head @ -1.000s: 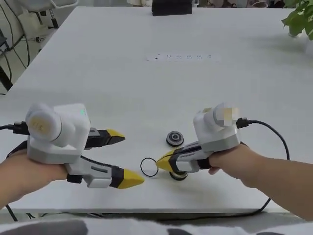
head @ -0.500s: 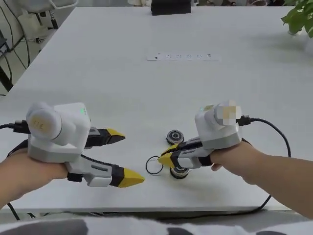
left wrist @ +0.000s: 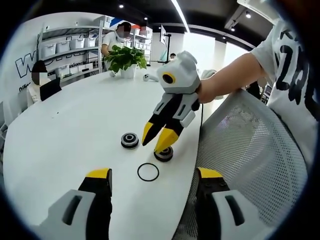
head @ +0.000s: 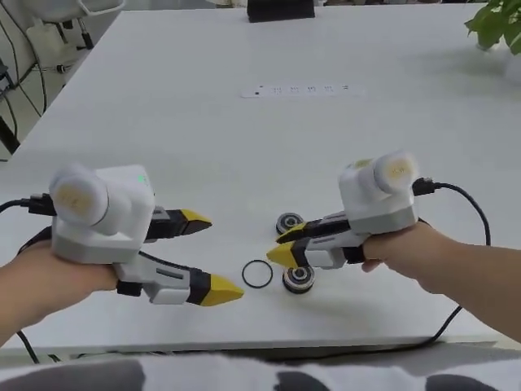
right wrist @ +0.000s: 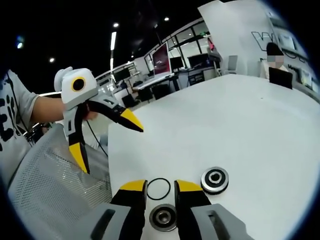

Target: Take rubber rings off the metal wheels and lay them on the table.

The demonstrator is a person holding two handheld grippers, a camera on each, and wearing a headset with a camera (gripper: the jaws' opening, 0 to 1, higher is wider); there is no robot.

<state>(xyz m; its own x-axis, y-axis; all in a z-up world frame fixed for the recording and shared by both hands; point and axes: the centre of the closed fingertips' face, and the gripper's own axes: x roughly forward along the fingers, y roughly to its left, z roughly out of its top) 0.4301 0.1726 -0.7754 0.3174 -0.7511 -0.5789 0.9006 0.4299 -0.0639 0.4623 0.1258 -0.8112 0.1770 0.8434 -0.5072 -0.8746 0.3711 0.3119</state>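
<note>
White desk (head: 203, 122). Near edge: one black rubber ring (head: 257, 274) lies flat, just left of a metal wheel (head: 298, 278), not touching. Second metal wheel (head: 289, 223) slightly farther. White power strip (head: 297, 90) far centre; dark box (head: 281, 10) at far edge.

Bright, even light from ceiling strips (left wrist: 178, 14) falls on the white table (head: 244, 147), where shadows are soft and pale. The gripper views are sharp in the middle, but the fisheye bends their edges strongly.
</note>
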